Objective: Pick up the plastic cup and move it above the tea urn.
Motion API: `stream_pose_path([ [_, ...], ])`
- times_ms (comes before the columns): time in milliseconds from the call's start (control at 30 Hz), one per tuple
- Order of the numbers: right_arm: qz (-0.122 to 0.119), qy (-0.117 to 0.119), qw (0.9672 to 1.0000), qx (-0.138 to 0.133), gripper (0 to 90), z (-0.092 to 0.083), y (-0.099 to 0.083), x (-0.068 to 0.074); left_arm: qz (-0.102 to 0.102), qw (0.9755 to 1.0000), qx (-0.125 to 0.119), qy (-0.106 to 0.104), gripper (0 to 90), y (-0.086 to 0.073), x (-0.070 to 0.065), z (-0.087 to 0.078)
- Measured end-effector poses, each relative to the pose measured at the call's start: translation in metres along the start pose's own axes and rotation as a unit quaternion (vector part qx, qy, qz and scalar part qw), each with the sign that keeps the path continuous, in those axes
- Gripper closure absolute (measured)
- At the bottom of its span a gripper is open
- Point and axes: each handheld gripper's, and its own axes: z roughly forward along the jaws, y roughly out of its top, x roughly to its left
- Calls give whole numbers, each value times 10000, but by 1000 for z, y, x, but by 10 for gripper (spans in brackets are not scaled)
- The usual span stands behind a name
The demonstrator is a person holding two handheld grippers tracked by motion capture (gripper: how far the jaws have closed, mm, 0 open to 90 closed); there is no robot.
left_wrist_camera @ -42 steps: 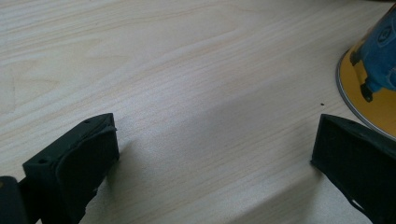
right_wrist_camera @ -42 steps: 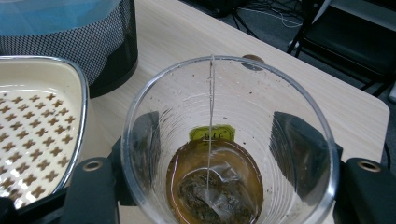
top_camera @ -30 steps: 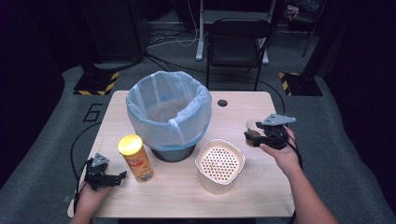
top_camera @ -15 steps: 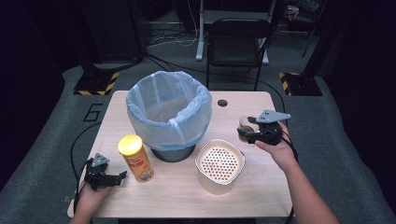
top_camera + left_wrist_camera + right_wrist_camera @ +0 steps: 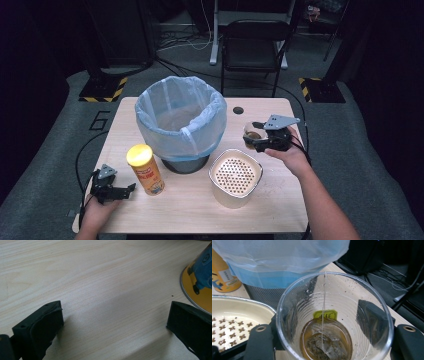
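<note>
Above wooden table (image 5: 280, 197), upright clear cup (image 5: 334, 315), mouth upward, clamped between right gripper (image 5: 256, 140) fingers; left gripper (image 5: 121, 190) fingers apart.

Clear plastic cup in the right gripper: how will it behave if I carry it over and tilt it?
The cup looks thin-walled, so it may flex under the right gripper. Probably light, with little tea at the bottom. The tea bag and its string look loose, so they would likely slide out once tilted.

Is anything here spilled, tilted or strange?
Nothing is spilled. The plastic cup in the right gripper holds a used tea bag in brown liquid, its string and tag hanging inside. Specks dot its wall.
</note>
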Motion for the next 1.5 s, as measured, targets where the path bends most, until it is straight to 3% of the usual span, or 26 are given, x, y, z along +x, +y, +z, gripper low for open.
stream_pose_path([
  [300,-319,12,9995,6,332,6,5,3,-16,10000,16,-11,2,0,0,0],
  [467,-745,-147,9971,-18,335,5,7,7,-26,10000,28,-15,2,0,0,0],
  [633,-1439,-350,9889,-128,341,-2,12,24,-6,10000,0,-2,2,0,0,0],
  [767,-1975,-564,9786,-149,347,-5,15,38,-41,10000,24,-9,2,0,-1,0],
  [833,-2138,-651,9746,-149,349,-4,15,42,-8,10000,-5,7,2,0,-1,0],
  [900,-2212,-699,9726,-148,350,-3,15,45,-11,10000,-9,6,2,0,-1,0],
  [933,-2327,-749,9695,-147,350,-2,15,46,-18,10000,3,3,2,0,-1,0],
  [967,-2327,-749,9695,-147,350,-2,15,46,-15,10000,-10,4,2,0,-1,0],
  [1100,-2520,-815,9642,-108,351,0,14,49,-25,10000,3,1,2,0,-1,0],
  [1167,-2659,-875,9600,-64,352,0,14,52,-16,10000,-6,5,2,0,-1,0],
  [1267,-2985,-1059,9485,-1,358,-2,15,60,-26,10000,6,0,2,0,-1,0],
  [1367,-3461,-1362,9282,118,368,-4,13,72,-9,10000,-3,6,2,0,-1,0],
  [1400,-3931,-1608,9049,267,370,-4,10,82,-12,10000,-8,6,2,0,-1,0],
  [1433,-3931,-1608,9049,267,370,-4,10,82,-25,10000,6,0,2,0,-1,0],
  [1467,-4085,-1662,8970,317,371,-4,10,86,-12,10000,-2,6,2,0,-1,0],
  [1500,-4303,-1740,8849,384,373,-4,8,91,-18,10000,-1,2,2,0,-1,0],
])
